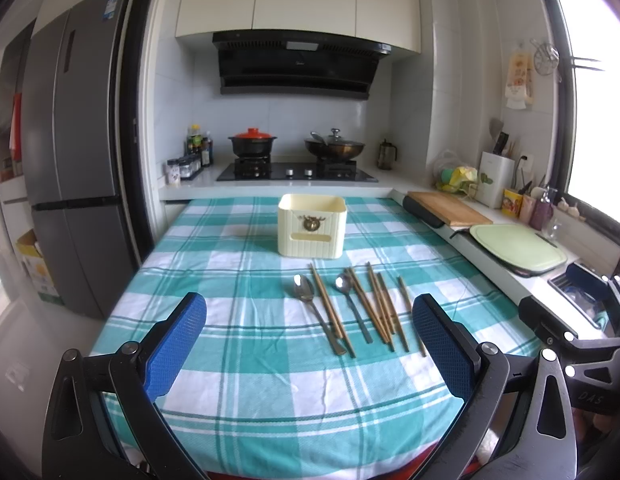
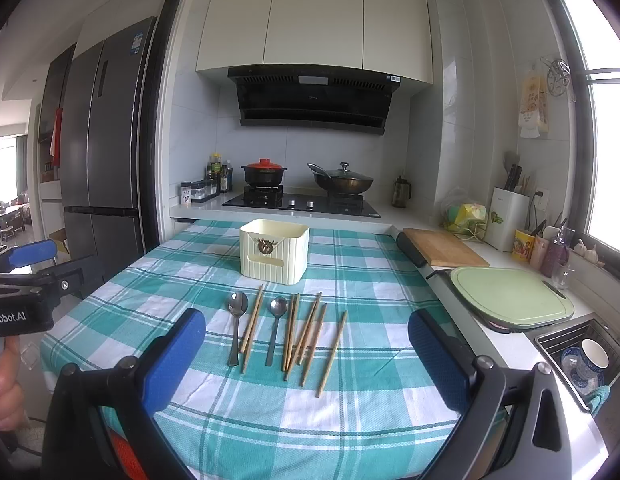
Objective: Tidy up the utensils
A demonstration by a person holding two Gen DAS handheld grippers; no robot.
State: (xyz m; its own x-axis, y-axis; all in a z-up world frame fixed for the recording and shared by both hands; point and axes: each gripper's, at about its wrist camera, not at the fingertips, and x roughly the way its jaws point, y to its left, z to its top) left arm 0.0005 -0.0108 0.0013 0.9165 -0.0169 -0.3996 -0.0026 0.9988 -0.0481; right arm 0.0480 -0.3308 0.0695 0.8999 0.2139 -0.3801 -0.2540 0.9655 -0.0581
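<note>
We hold the left gripper (image 1: 310, 344) and right gripper (image 2: 305, 356) spread wide and empty above the checked cloth (image 2: 370, 412). Spoons (image 2: 237, 304) and chopsticks (image 2: 310, 332) lie loose before the cream holder (image 2: 274, 252), likely their destination.

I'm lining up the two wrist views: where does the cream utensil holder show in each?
Left wrist view: the cream utensil holder stands at centre, beyond the spoons and chopsticks.
Right wrist view: the cream utensil holder stands left of centre, again beyond the utensils.
Shared landmark: the red-lidded pot on the stove, behind the holder and to its left in both.
</note>
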